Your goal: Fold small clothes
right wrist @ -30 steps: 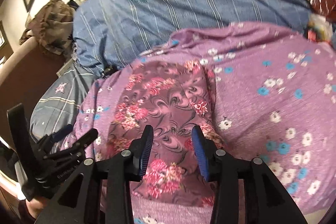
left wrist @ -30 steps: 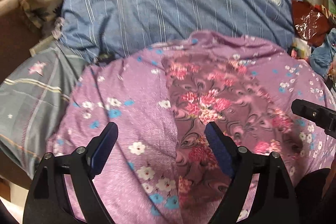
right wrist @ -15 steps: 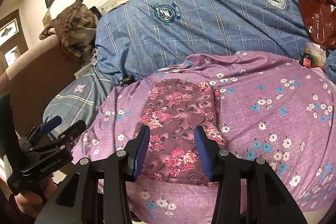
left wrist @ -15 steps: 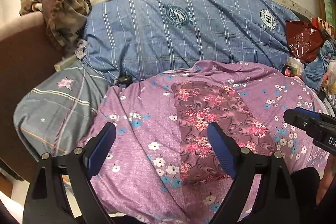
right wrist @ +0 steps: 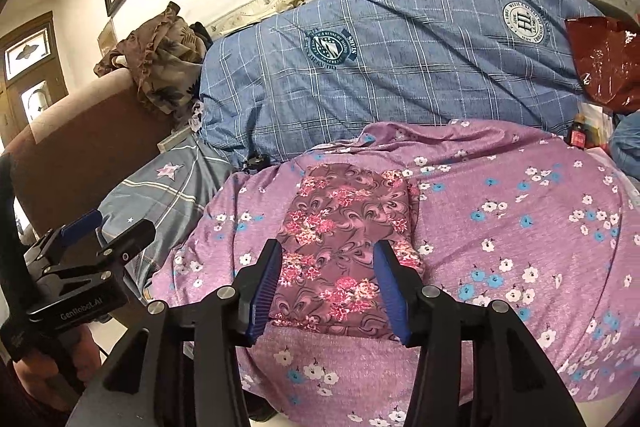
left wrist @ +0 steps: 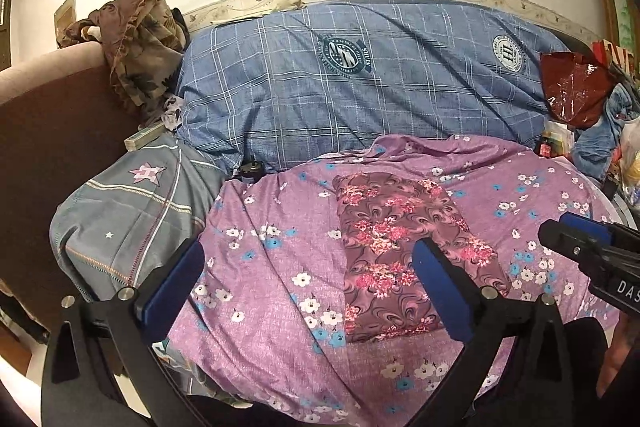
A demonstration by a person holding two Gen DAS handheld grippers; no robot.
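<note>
While the folded floral garment (right wrist: 344, 247) is lying flat on the purple bedspread (right wrist: 520, 227), both grippers are hovering above its near edge, empty. The left gripper (left wrist: 308, 291) is gaping wide after opening further, the right gripper (right wrist: 326, 283) half spread after widening. This fold is looking finished; next likely needs setting it aside.

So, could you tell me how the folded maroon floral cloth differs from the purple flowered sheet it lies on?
The folded maroon floral cloth is a small, neat rectangle; the purple flowered sheet spreads wide across the bed with wrinkles at its far edge. The cloth is dark maroon with swirls and pink flower clusters; the sheet is lighter purple with scattered small white and blue flowers. Both are floral fabrics, and neither gripper holds them.
</note>
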